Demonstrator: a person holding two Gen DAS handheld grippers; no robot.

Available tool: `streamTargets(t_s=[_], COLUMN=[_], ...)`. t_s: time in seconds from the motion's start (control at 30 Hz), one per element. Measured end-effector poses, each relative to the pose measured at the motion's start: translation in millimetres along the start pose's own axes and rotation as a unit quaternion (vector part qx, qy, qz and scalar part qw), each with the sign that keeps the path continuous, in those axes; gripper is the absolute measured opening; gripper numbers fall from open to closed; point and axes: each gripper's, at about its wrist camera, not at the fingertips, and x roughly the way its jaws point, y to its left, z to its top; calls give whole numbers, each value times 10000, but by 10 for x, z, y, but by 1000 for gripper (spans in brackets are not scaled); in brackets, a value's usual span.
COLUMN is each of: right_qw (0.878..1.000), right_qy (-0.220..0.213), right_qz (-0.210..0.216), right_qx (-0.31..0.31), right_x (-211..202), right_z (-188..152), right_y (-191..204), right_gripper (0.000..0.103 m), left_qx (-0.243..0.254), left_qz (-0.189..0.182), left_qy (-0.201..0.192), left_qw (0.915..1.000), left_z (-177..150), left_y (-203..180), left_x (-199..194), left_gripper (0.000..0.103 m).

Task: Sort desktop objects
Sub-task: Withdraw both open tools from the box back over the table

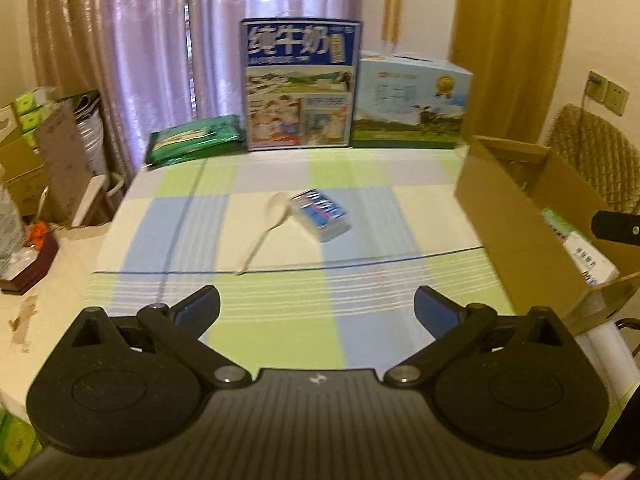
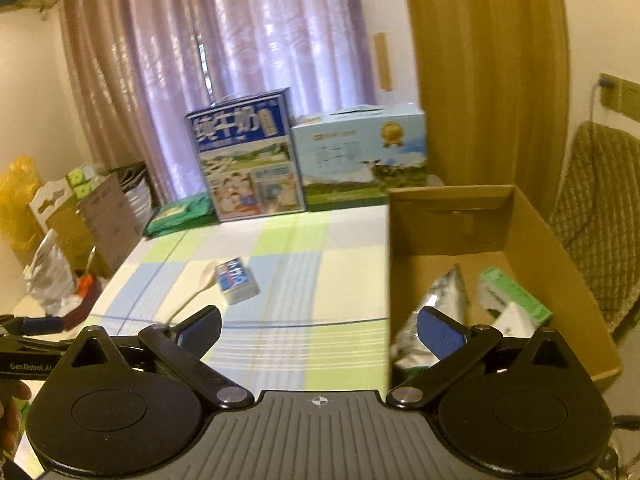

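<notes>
**Both grippers spread over the checked worktop, box at the right edge**

Nearest the lens, the left gripper hangs above the near part of the worktop with its jaws spread wide and nothing between them. Bare checked cloth runs from the jaws to a cream plastic spoon and a small blue packet, which lie just beside each other mid-worktop; whether they touch is blurred. Open cloth surrounds them on every side. Along the far edge stand a green pack, a tall blue milk carton box and a lower pale blue gift box. Clutter crowds the floor beyond the left edge.

Over at the right edge, the right gripper has its jaws likewise spread and empty, straddling the near wall of an open cardboard box. Inside the box lie a silvery pouch and a green-and-white carton, with bare cardboard floor behind them
</notes>
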Motion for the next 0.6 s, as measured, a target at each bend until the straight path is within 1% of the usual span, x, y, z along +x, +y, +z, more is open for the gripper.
streamTargets(t_s=[0.17,0.3,0.4,0.5,0.6], right_qw=[9986,9959,9938,9922,9916], right_qy=[213,349,404,480,539], right_qz=[183,206,258,313,383], right_qx=[-440,-809,-999,-1110,-1112], right_x=[159,317,446,602,797], right_z=[-50,-96,-126,-144,-151], right_y=[334,560,662,727,760], right_gripper=[101,101,101,101,101], left_qx=[-25,56,54,-56,23], left_qz=[172,330,346,202,208], left_qy=[-52,-83,-140,-181,-137], left_qw=[9998,9994,9993,9996,9997], left_z=[-60,-64,-53,-50,-42], left_y=[258,401,484,580,630], left_x=[-63,-23,53,144,297], left_gripper=[101,101,102,101,102])
